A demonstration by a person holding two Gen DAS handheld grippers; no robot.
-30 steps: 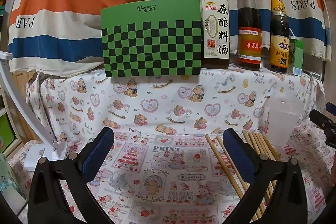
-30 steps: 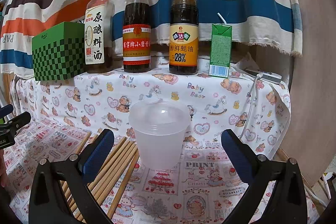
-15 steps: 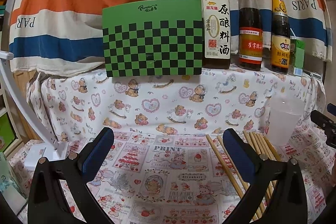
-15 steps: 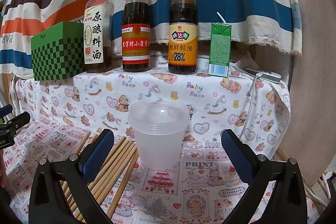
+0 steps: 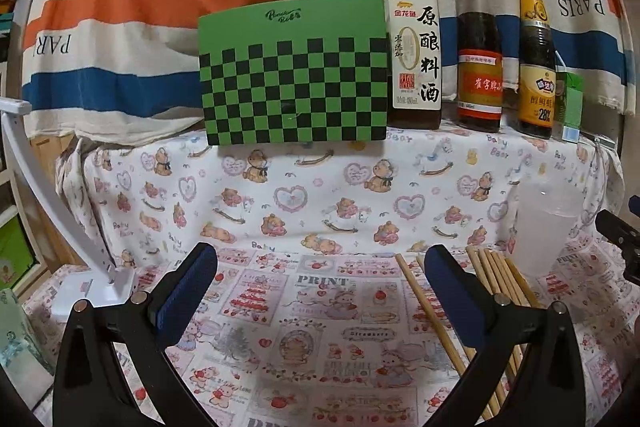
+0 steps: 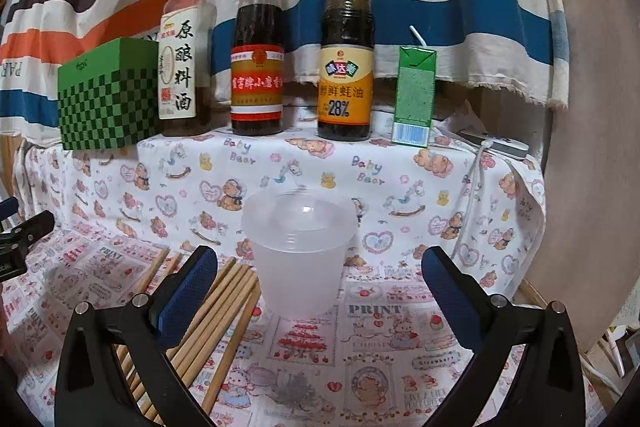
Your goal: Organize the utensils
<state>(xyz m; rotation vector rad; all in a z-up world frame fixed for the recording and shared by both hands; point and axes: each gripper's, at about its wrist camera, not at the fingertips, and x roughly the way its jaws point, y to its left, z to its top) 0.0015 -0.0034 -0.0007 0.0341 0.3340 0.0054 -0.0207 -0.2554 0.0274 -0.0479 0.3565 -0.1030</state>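
Note:
Several wooden chopsticks (image 5: 498, 277) lie side by side on the printed cloth, right of my left gripper (image 5: 320, 261); in the right wrist view the chopsticks (image 6: 216, 301) lie left of a translucent plastic cup (image 6: 299, 249). The cup (image 5: 544, 223) stands upright and empty. My left gripper is open and empty above the cloth. My right gripper (image 6: 320, 261) is open and empty, with the cup standing just beyond and between its fingers.
On a raised shelf behind stand a green checkered box (image 5: 294, 75), three sauce bottles (image 6: 258, 43) and a green drink carton (image 6: 414, 95). A white lamp base (image 5: 96, 285) sits at left. A wooden panel (image 6: 592, 147) bounds the right side.
Both grippers have barely moved; the views have shifted only slightly. Nothing was taken hold of or let go.

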